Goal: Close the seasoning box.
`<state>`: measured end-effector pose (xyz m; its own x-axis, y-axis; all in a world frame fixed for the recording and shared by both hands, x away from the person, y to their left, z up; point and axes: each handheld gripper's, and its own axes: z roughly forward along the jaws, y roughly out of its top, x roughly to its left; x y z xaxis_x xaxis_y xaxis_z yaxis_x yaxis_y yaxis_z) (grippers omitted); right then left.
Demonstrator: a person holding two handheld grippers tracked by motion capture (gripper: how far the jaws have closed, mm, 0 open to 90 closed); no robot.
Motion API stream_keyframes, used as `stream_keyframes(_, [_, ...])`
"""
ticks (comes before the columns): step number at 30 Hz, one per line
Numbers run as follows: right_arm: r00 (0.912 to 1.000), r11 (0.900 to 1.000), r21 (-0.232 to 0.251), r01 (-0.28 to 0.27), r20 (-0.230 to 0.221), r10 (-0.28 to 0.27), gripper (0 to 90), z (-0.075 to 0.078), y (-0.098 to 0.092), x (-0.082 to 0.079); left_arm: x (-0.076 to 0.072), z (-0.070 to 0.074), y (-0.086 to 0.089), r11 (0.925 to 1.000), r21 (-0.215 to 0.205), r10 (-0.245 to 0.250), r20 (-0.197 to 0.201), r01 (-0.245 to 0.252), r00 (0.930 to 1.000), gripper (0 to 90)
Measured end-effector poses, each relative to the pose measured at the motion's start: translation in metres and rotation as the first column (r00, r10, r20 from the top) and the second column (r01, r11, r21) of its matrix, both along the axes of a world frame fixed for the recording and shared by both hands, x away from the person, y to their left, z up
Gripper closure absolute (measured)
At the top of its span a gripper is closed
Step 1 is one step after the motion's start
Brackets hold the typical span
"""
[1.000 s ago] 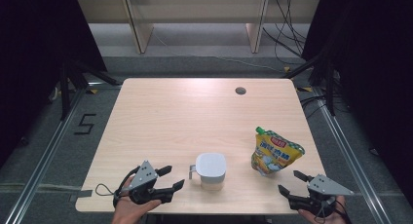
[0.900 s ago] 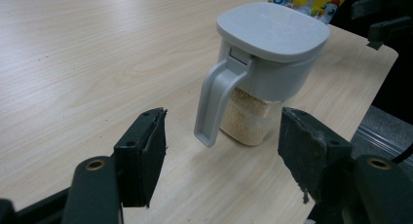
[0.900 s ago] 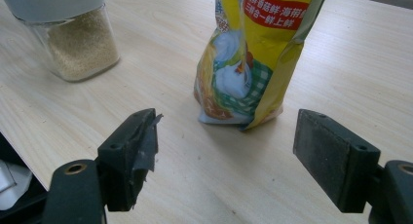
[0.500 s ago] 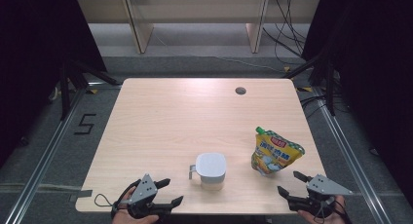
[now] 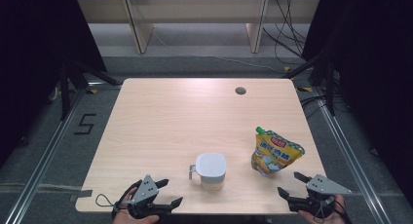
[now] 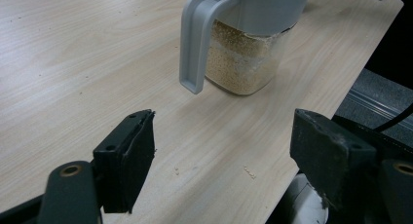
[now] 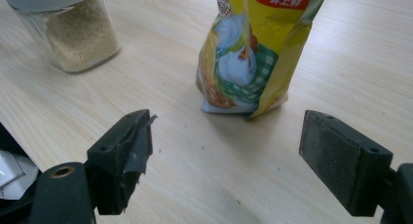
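A clear jar (image 5: pixel 211 171) with a grey lid and handle, holding pale grains, stood near the front edge of the wooden counter (image 5: pixel 195 117). Just right of the jar stood a yellow pouch (image 5: pixel 273 153), upright and apart from it. The left gripper (image 5: pixel 168 194) sat at the counter's edge, left of the jar and short of its handle; its jaws had just been opening and stood wide with nothing between them. The right gripper (image 5: pixel 291 186) waited in front of the pouch, right of the jar, jaws likewise just opened wide and empty.
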<state>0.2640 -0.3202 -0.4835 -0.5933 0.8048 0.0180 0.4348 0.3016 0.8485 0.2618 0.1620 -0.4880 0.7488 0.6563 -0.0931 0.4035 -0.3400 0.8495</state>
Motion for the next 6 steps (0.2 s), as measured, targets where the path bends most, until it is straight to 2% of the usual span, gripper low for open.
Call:
stream_keyframes(2, [1.0, 1.0, 0.003, -0.003, -0.008, 0.003, 20.3, -0.0003, -0.0003, 0.0006, -0.0003, -0.0002, -0.0006, 1.0, -0.004, 0.002, -0.005, -0.002, 1.0, 24.0])
stream_keyframes(3, [0.9994, 1.0, 0.014, 0.018, -0.029, -0.018, 19.9, -0.0006, 0.0005, -0.001, 0.0, -0.0007, -0.0013, 1.0, -0.008, 0.002, -0.009, -0.002, 1.0, 23.9])
stream_keyframes(4, [0.9998, 1.0, 0.007, 0.006, -0.018, -0.006, 19.7, -0.0008, -0.001, 0.0008, 0.0, -0.0007, -0.0013, 1.0, -0.008, 0.002, -0.009, -0.002, 1.0, 23.9])
stream_keyframes(5, [0.9998, 1.0, 0.007, 0.006, -0.018, -0.006, 19.7, -0.0008, -0.001, 0.0008, 0.0014, -0.0001, 0.0004, 0.9997, 0.023, -0.012, 0.001, 0.012, 0.9999, 23.9])
stream_keyframes(6, [0.9998, 1.0, 0.008, 0.007, -0.019, -0.007, 19.6, -0.001, -0.0012, 0.0009, 0.0014, -0.0002, -0.0008, 0.9999, 0.005, -0.015, 0.003, 0.015, 0.9999, 23.9])
